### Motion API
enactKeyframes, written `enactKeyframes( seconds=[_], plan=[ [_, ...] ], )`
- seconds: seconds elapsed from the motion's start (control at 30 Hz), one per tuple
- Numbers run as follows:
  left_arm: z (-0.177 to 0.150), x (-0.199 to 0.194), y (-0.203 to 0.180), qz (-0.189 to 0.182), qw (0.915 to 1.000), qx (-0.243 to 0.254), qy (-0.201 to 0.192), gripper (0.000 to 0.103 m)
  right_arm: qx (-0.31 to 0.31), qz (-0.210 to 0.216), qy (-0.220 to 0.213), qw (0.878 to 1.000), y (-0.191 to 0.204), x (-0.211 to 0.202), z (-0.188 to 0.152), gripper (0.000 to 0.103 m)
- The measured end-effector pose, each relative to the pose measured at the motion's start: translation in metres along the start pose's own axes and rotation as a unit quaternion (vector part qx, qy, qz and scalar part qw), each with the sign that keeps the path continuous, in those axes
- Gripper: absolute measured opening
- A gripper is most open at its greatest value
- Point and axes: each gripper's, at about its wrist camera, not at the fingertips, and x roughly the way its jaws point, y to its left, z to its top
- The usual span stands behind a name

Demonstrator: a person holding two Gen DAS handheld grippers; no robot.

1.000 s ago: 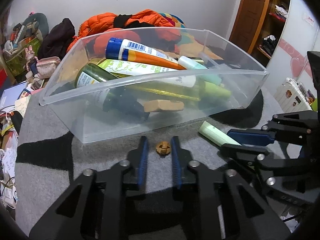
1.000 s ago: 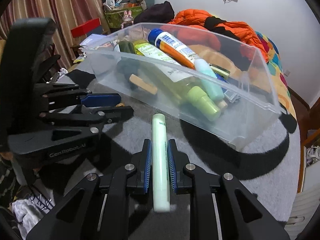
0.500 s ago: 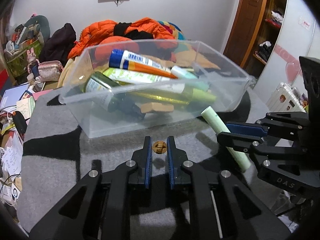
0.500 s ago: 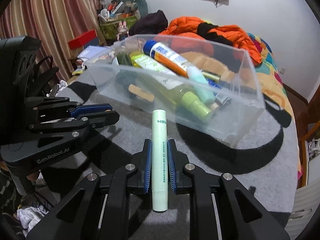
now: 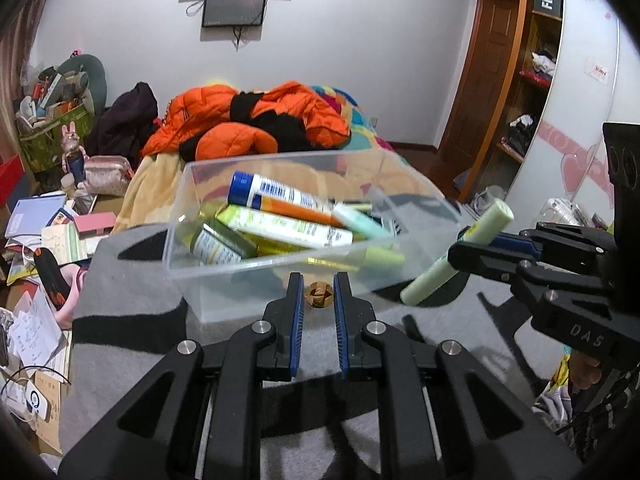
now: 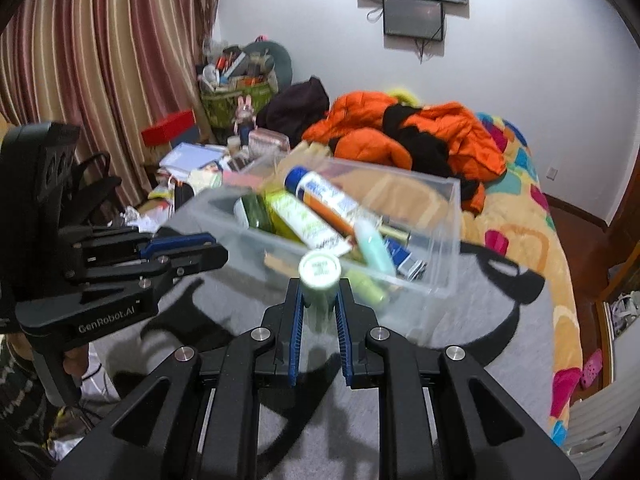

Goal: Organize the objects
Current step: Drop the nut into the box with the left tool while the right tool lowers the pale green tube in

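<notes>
A clear plastic bin [image 5: 208,264] [image 6: 444,240] stands on a grey and black blanket and holds several tubes and bottles. My left gripper [image 5: 317,294] is shut on a small brown knobbly object [image 5: 319,295] and holds it in front of the bin's near wall. My right gripper [image 6: 319,300] is shut on a pale green tube [image 6: 319,274], raised and tilted, its cap end toward the bin. In the left wrist view the tube [image 5: 456,258] slants up beside the bin's right end, held by the right gripper [image 5: 472,248].
An orange jacket [image 5: 256,124] lies on the bed behind the bin. Books, papers and a pink pouch [image 5: 106,170] are piled at the left. A striped curtain [image 6: 92,60] hangs on the left and a wooden door [image 5: 484,80] stands at the right.
Both grippers have lifted away from the blanket with their objects. The green tube has tilted up from lying flat. The bin now sits lower and farther in both views.
</notes>
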Motion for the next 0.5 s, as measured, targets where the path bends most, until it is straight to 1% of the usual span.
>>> enactKeyframes(
  seconds=[0.3,0.5],
  plan=[
    [0.016,-0.005,0.001,-0.003,0.9997,-0.002,-0.024,0.014,0.013,-0.012,-0.046,0.999,-0.011,-0.018,0.025,0.014],
    [0.029,-0.001,0.006,0.002,0.9994,0.0,-0.035,0.014,0.014,-0.032,-0.078,0.996,-0.021,-0.027,0.046,0.014]
  ],
)
